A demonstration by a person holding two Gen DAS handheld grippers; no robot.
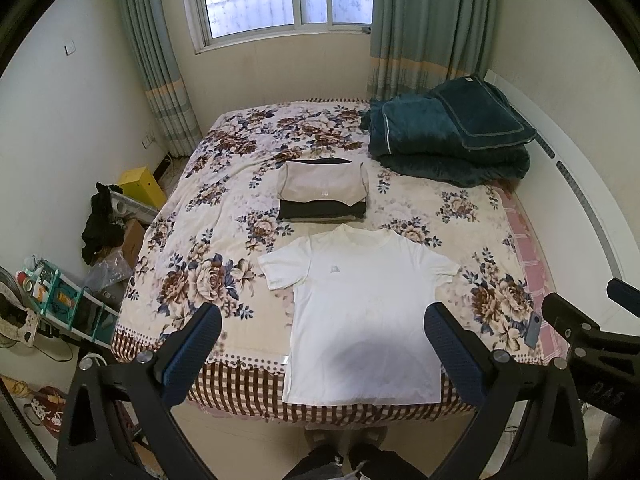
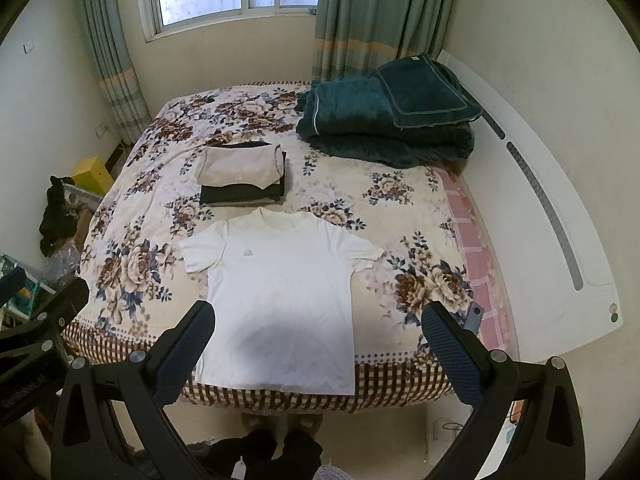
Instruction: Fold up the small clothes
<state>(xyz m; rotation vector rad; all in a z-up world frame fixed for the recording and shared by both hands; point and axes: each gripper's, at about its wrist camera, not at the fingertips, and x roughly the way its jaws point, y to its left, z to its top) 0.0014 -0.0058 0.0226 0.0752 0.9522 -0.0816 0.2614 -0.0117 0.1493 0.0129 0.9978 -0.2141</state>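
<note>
While both tools hang above the foot of the bed (image 1: 248, 168), nothing is gripped: left gripper (image 1: 322, 354) has its jaws spread wide, right gripper (image 2: 318, 352) likewise wide, both empty.

White T-shirt (image 1: 360, 300) lies flat, front up, collar toward the window, hem draping slightly over the bed's near edge. Stack of folded clothes (image 1: 324, 192) sits just beyond the collar, not touching it as far as I can tell.

Step in hand, judged: first fold of the shirt. Suggest pinching one sleeve shoulder and the same-side hem corner together, taking only the shirt's layers, not the floral cover. Carry across low, keep edge taut. Phone (image 2: 474, 316) lies near the right; stay clear.
</note>
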